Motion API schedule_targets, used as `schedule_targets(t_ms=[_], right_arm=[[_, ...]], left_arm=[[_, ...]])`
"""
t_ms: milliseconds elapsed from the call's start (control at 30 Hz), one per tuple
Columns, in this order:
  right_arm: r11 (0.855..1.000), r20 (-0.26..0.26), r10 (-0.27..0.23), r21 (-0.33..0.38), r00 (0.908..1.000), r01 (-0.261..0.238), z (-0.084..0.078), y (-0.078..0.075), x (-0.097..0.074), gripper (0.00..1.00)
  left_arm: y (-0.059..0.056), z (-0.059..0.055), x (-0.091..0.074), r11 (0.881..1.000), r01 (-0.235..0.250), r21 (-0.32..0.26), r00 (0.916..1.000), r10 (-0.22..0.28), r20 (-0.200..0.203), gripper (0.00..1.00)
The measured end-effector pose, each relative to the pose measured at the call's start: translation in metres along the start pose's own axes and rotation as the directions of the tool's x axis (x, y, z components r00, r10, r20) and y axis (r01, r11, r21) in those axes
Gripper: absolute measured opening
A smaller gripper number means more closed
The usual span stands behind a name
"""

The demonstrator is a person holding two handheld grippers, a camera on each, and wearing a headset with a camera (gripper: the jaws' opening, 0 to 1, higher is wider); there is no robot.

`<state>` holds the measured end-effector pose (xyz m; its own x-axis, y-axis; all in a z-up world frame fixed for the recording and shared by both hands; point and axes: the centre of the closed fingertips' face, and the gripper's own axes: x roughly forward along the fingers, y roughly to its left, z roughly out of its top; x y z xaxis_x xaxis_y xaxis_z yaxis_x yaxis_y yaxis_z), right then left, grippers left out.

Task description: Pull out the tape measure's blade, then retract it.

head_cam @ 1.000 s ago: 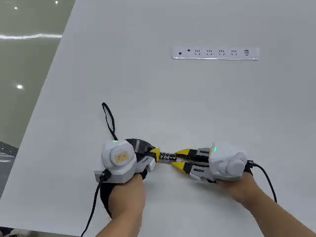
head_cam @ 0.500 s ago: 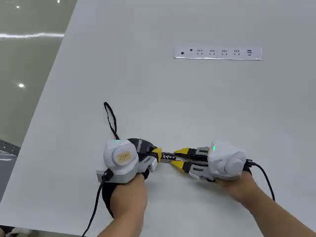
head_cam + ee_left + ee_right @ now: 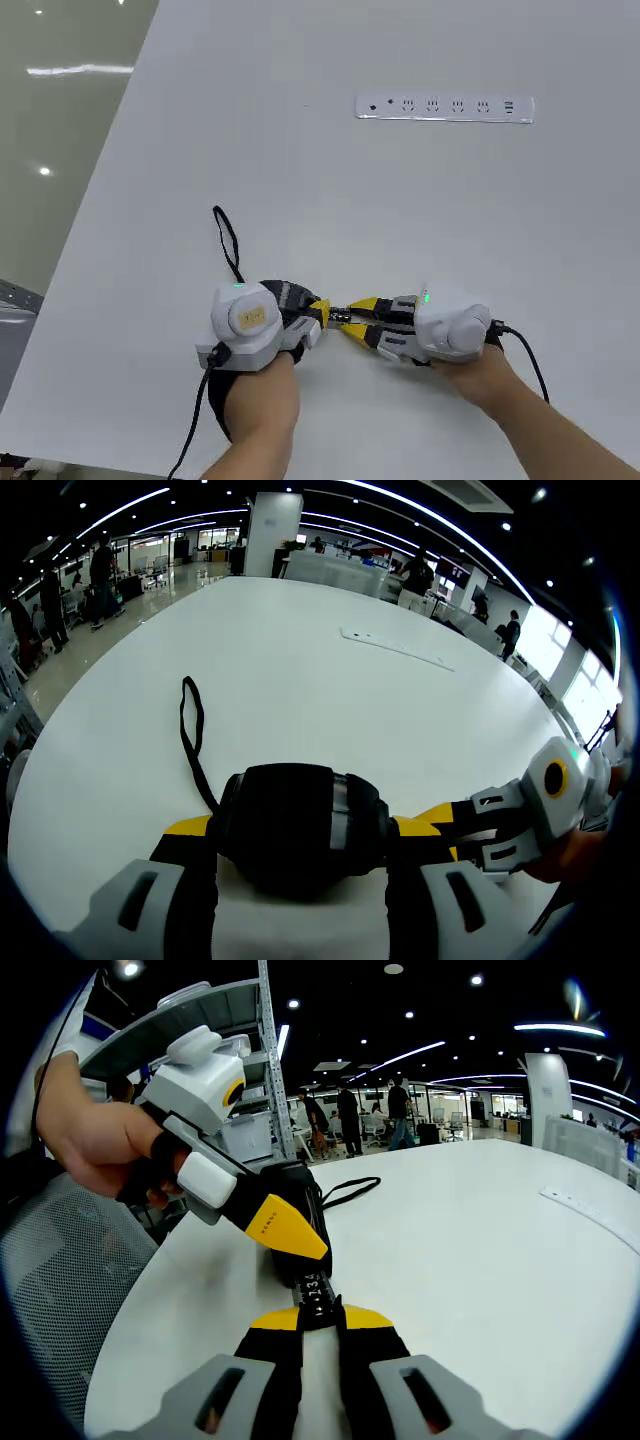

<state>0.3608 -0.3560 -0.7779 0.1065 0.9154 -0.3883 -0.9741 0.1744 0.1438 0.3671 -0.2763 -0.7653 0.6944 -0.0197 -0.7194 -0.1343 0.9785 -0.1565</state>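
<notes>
Left gripper [image 3: 302,828] and right gripper [image 3: 320,1317] tip to tip, fingers [image 3: 368,1317] clamped.

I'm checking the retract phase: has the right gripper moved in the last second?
Yes. Against the white power strip, the right gripper has shifted left, toward the black tape measure case, leaving less blade exposed.

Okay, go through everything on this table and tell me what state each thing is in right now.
Left tool: shut on tape measure.
Right tool: shut on blade.
Tape measure: held sideways, blade a short way out.
Strap: slack, lying loose.
Power strip: lying flat, nothing plugged in.
</notes>
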Motion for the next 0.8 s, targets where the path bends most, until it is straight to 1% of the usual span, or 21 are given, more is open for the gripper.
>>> schedule_targets(t_ms=[200,467,533,800], right_arm=[[1.000,-0.001,0.003,-0.013,1.0000,-0.003,0.000,0.000,0.005,0.12],[1.000,-0.003,0.012,-0.012,0.9999,-0.012,0.003,-0.001,0.012,0.11],[1.000,-0.005,0.016,-0.012,0.9999,-0.016,0.005,0.000,0.012,0.11],[0.999,-0.008,0.030,-0.013,0.9995,-0.030,0.006,0.003,0.014,0.11]], left_arm=[[0.000,0.000,0.000,1.000,0.002,-0.005,1.0000,-0.002,0.003,0.66],[0.000,0.001,0.000,1.000,0.003,-0.016,1.0000,-0.003,0.005,0.66],[0.000,0.001,0.000,1.000,0.005,-0.019,1.0000,-0.005,0.007,0.66],[0.000,0.002,-0.001,1.000,0.008,-0.030,0.9999,-0.008,0.008,0.66]])
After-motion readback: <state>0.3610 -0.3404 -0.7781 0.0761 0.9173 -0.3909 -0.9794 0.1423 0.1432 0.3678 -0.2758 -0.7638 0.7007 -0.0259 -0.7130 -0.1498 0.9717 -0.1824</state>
